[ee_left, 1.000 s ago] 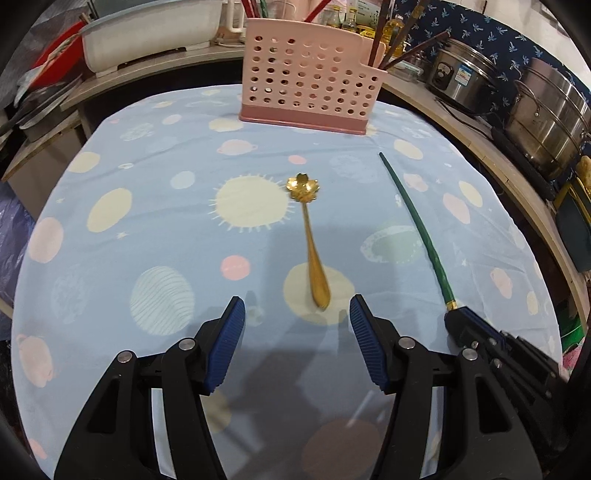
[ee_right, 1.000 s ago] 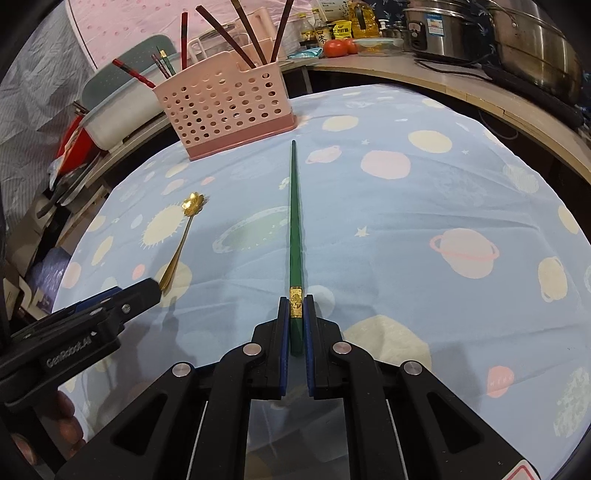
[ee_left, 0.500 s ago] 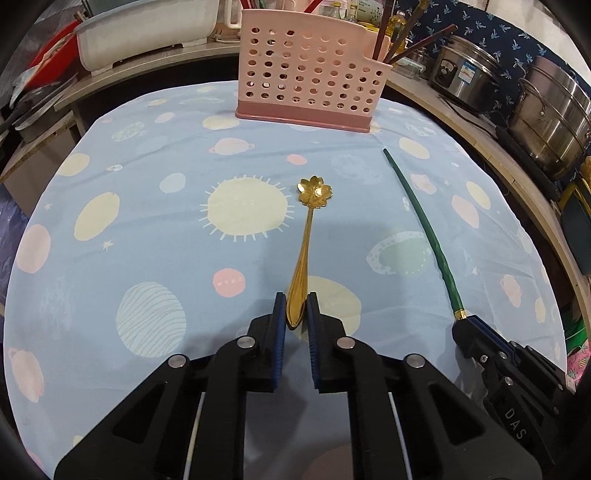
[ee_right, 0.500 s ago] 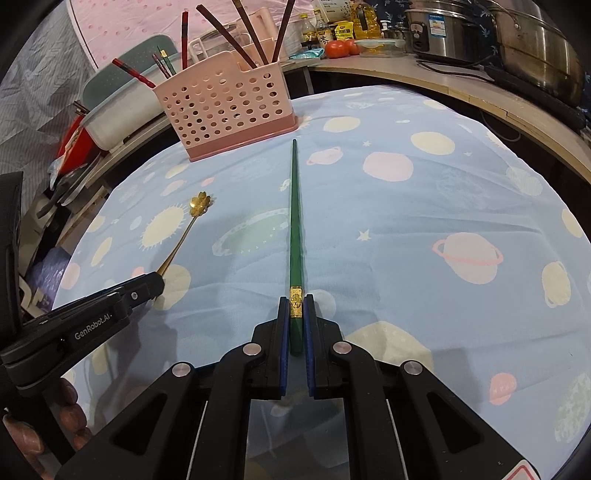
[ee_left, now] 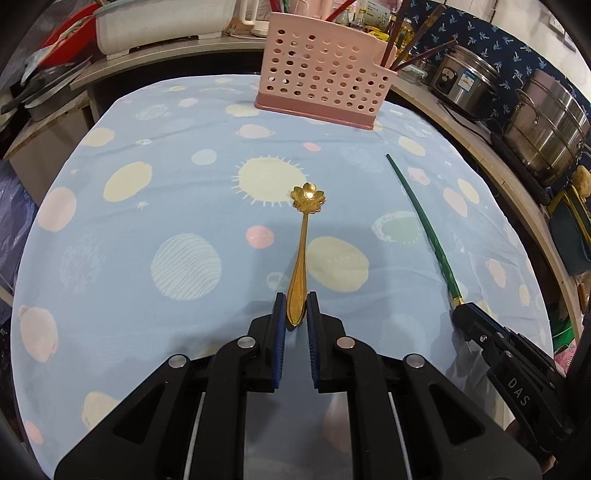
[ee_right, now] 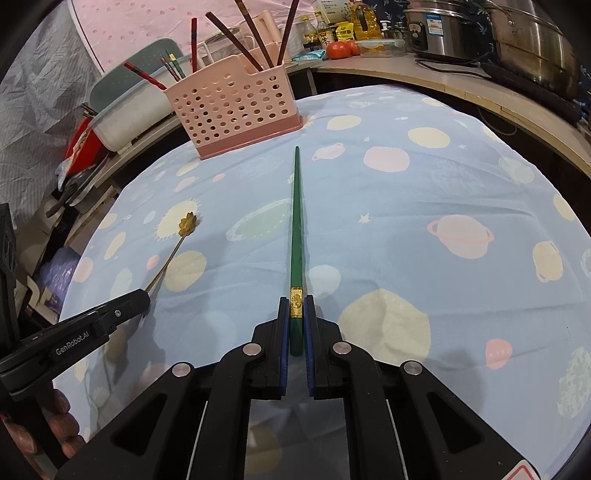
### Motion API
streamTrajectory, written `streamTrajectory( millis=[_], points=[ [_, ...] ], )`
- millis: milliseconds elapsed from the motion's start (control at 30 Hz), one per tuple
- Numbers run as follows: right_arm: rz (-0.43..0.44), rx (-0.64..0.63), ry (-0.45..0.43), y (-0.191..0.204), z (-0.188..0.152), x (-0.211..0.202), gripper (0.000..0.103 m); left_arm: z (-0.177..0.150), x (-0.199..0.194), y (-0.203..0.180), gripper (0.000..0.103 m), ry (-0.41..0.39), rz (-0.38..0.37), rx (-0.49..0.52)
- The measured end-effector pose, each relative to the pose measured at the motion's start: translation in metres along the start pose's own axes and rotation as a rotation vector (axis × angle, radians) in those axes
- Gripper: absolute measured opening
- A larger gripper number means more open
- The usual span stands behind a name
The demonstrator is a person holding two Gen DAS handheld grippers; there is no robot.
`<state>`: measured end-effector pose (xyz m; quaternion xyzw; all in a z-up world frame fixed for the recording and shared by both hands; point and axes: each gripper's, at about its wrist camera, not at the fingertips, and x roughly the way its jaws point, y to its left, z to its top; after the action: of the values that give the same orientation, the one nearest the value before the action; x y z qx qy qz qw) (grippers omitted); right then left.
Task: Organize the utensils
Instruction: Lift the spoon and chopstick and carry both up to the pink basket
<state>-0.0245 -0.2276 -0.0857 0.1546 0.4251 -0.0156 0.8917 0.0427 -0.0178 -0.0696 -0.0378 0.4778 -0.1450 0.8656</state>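
A gold spoon [ee_left: 303, 243] with a flower-shaped bowl lies on the blue planet-print tablecloth [ee_left: 147, 206]. My left gripper [ee_left: 295, 306] is shut on the end of its handle. A green chopstick [ee_right: 296, 236] with a gold band points toward the pink perforated utensil holder [ee_right: 236, 110]. My right gripper [ee_right: 295, 314] is shut on its thick end. The spoon [ee_right: 173, 251] and the left gripper [ee_right: 142, 297] show at the left of the right wrist view. In the left wrist view the green chopstick [ee_left: 421, 221] and the right gripper [ee_left: 458, 312] sit at the right.
The holder [ee_left: 325, 88], at the far edge of the cloth, holds several dark chopsticks [ee_right: 255, 37]. Steel pots [ee_left: 546, 122] stand on the wooden counter at the right. A white tub [ee_left: 162, 26] and clutter lie behind at the left. A hand [ee_right: 44, 424] holds the left gripper.
The left gripper's jaws closed from wide open onto the spoon's handle and moved it slightly. The right gripper stayed shut on the green chopstick without moving.
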Motion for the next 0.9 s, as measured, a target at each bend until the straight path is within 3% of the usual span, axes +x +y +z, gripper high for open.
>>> streamTrajectory(
  millis=[300,900],
  points=[
    [0.028,-0.011,-0.038,0.006,-0.004,-0.028,0.007,-0.005,-0.034,0.004,0.01,-0.055,-0.011,-0.007],
    [0.106,0.001,-0.218,0.017,0.031,-0.102,0.007,0.02,-0.096,-0.012,0.01,-0.187,-0.036,0.015]
  ],
)
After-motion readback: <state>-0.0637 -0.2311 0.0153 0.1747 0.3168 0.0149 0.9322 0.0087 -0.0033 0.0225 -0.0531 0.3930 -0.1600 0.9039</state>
